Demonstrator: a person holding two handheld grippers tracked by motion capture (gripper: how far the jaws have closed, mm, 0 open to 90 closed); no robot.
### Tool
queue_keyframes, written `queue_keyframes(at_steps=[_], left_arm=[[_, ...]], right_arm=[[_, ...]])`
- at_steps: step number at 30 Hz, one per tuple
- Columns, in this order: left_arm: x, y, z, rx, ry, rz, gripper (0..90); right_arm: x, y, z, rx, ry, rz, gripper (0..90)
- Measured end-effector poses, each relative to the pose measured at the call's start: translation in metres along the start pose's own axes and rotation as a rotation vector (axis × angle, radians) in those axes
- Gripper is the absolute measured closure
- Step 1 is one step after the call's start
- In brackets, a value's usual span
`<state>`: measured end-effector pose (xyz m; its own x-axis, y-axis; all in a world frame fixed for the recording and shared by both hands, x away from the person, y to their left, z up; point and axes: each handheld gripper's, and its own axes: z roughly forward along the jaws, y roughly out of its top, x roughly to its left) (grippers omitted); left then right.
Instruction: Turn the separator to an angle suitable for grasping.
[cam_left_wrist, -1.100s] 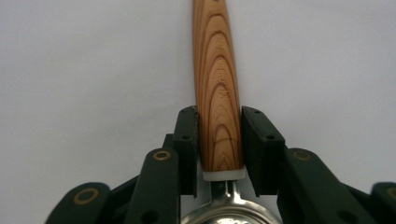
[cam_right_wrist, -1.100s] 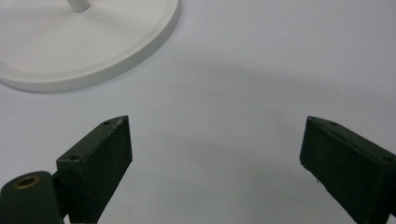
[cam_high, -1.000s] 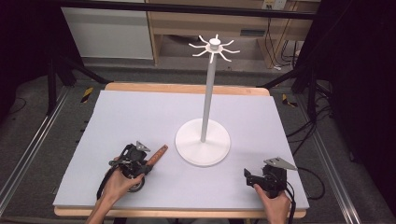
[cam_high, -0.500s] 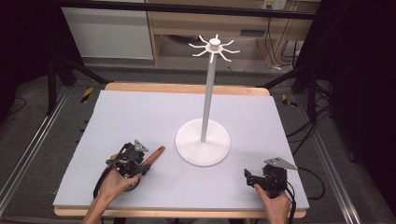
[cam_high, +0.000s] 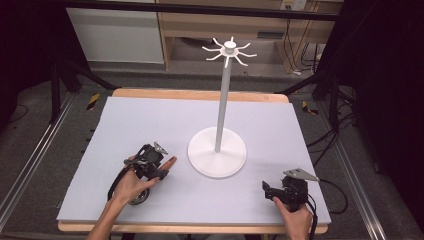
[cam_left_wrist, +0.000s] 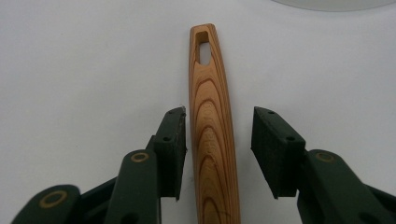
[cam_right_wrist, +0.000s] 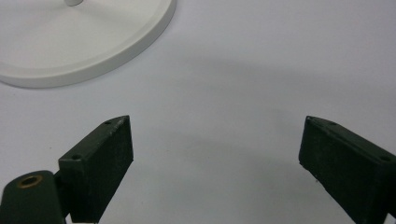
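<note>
Since a second ago, little has shifted: the left gripper (cam_high: 159, 165) still sits over the wooden handle (cam_left_wrist: 212, 135), jaws apart on either side, one pad just beside it, no grip. A pale grey mat (cam_high: 150, 120) covers the wood-edged table (cam_high: 200, 93), with dark floor and shelving beyond. Striped grain and a slotted tip mark the handle, lying near the white stand (cam_high: 217, 152). Nearer the table's front edge, the right gripper (cam_high: 272, 190) gapes wide, holding nothing.

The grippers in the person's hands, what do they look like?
Each hand holds a black gripper with two blocky dark jaws and small brass-coloured rings at the joints. The left gripper and the right gripper each carry a grey three-cornered plate on top, and a black cable trails from each. The forearms are bare, with no sleeves.
</note>
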<state>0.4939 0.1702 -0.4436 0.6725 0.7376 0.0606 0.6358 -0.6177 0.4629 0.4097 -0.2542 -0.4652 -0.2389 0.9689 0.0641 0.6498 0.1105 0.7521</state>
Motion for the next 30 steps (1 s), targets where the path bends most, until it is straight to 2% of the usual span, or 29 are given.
queue_keyframes(at_steps=[10, 19, 28, 30], left_arm=[[0.002, 0.007, 0.013, 0.044, -0.008, -0.024, 63.0], [0.004, 0.009, 0.014, 0.06, -0.025, -0.041, 63.6], [0.005, 0.008, 0.015, 0.051, -0.024, -0.067, 64.1], [0.004, 0.009, 0.015, 0.061, -0.023, -0.064, 66.0]], right_arm=[[0.0, 0.0, 0.0, 0.001, 0.002, 0.003, 10.3], [-0.001, 0.001, 0.001, 0.003, 0.005, -0.001, 10.4], [-0.001, 0.001, 0.001, 0.005, 0.009, -0.002, 10.4], [-0.001, 0.001, 0.002, 0.006, 0.011, -0.003, 10.4]])
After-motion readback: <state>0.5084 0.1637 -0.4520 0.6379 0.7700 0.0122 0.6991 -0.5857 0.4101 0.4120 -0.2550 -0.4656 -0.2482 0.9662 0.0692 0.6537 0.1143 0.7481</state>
